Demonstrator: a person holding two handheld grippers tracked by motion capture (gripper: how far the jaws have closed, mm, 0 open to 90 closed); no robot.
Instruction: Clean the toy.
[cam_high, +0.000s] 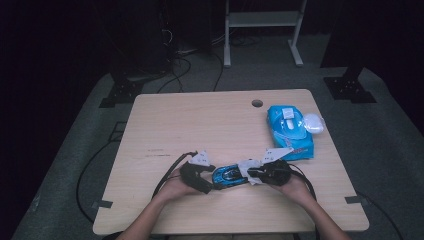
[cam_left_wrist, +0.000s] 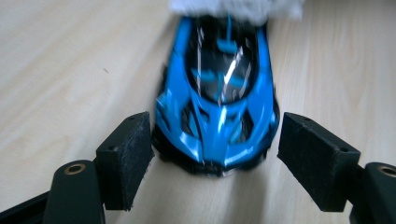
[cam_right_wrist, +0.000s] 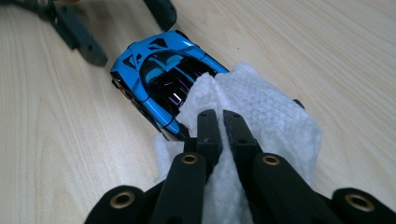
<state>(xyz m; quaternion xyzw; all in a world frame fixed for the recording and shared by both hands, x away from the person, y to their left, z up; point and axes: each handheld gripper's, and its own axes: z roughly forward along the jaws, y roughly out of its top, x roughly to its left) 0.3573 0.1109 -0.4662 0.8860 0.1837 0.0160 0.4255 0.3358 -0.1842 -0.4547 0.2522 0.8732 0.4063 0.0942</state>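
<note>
Hand-held gripper on the left (cam_left_wrist: 215, 154) is being kept released, its pads flanking the blue toy car (cam_left_wrist: 217, 93) on the counter (cam_left_wrist: 70, 60) without visibly pressing. A white wipe (cam_right_wrist: 261, 116) is being clenched by the right hand-held gripper (cam_right_wrist: 219, 123) against the car's end (probably the rear). Unclamped, the car is likely being left free to roll when wiped.

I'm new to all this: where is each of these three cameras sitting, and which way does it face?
High view: above the person's side, looking forward and down on the table; both forearms, left hand-held gripper and right hand-held gripper show.
Left gripper view: rides that gripper, looking along its open jaws at the blue toy car.
Right gripper view: rides its gripper, whose jaws pinch a white wipe lying on the car.
Shared: all three show car, wipe and tabletop.
</note>
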